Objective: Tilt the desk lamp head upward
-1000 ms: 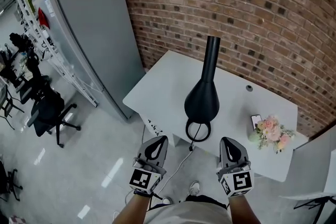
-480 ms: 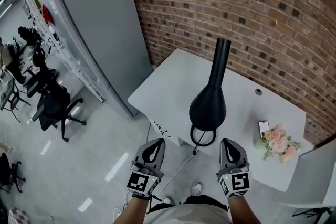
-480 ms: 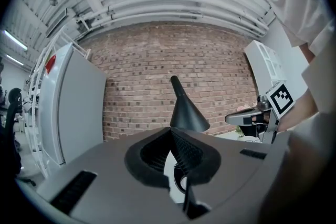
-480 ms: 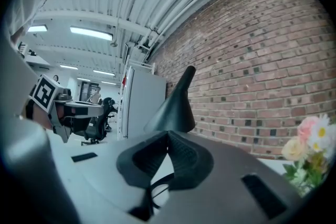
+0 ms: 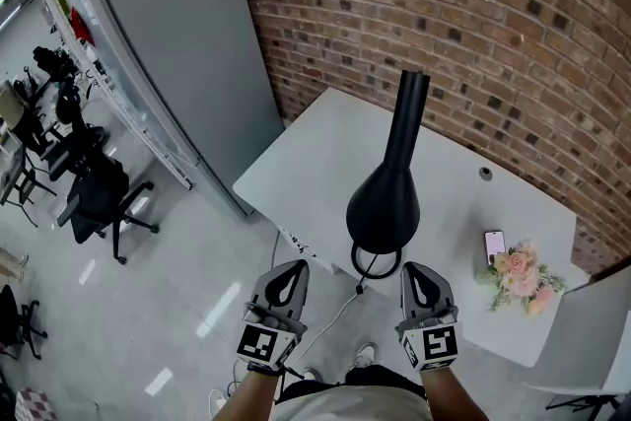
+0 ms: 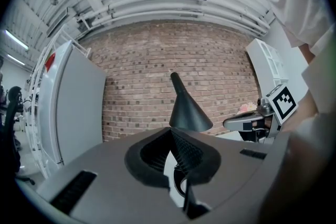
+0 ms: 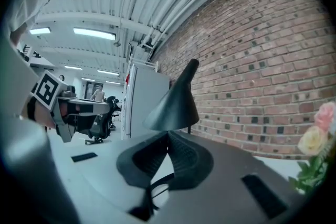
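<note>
A black desk lamp stands on the white desk (image 5: 315,148). Its cone head (image 5: 383,202) points down over a ring base (image 5: 375,261), and the straight neck (image 5: 406,113) rises toward the brick wall. My left gripper (image 5: 289,273) and right gripper (image 5: 415,271) hang side by side just in front of the desk's near edge, below the lamp, touching nothing. Both are shut and empty. The lamp head (image 6: 187,112) shows beyond the left gripper (image 6: 170,131) in the left gripper view. It also appears (image 7: 175,103) past the right gripper (image 7: 168,136) in the right gripper view.
A pink flower bunch (image 5: 522,275) and a phone (image 5: 494,243) lie at the desk's right end. A tall grey cabinet (image 5: 187,44) stands left of the desk against the brick wall (image 5: 513,25). A lamp cable (image 5: 337,313) drops to the floor. Office chairs (image 5: 94,197) stand far left.
The head camera has shifted a little, so the lamp and desk sit slightly differently in frame. Both grippers stay low before the desk, jaws unchanged.
</note>
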`<state>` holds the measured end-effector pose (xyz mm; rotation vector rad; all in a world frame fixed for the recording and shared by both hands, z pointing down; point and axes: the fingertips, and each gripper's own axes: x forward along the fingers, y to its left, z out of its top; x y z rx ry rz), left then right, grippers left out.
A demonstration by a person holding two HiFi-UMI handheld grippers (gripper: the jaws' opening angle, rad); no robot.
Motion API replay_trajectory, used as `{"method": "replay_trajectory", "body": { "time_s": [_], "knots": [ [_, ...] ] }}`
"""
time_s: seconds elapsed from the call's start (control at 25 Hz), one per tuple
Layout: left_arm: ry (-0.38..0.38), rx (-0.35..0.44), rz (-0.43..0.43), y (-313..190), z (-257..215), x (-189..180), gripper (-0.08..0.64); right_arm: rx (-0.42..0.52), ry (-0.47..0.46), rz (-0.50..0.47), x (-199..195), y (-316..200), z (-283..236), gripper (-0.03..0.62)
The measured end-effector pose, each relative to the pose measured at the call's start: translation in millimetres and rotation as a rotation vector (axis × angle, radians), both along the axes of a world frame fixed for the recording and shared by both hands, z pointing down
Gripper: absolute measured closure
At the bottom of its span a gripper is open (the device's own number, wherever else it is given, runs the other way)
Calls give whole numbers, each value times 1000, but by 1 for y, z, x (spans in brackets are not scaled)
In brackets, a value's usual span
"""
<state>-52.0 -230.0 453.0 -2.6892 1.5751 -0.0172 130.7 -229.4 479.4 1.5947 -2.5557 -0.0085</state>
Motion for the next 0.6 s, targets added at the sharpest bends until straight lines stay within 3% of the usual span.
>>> {"method": "replay_trajectory", "body": {
  "time_s": [0.6],
  "knots": [
    [-7, 29, -28, 4, 15, -1, 557, 27, -19, -52, -21, -26, 25, 577]
  ]
}}
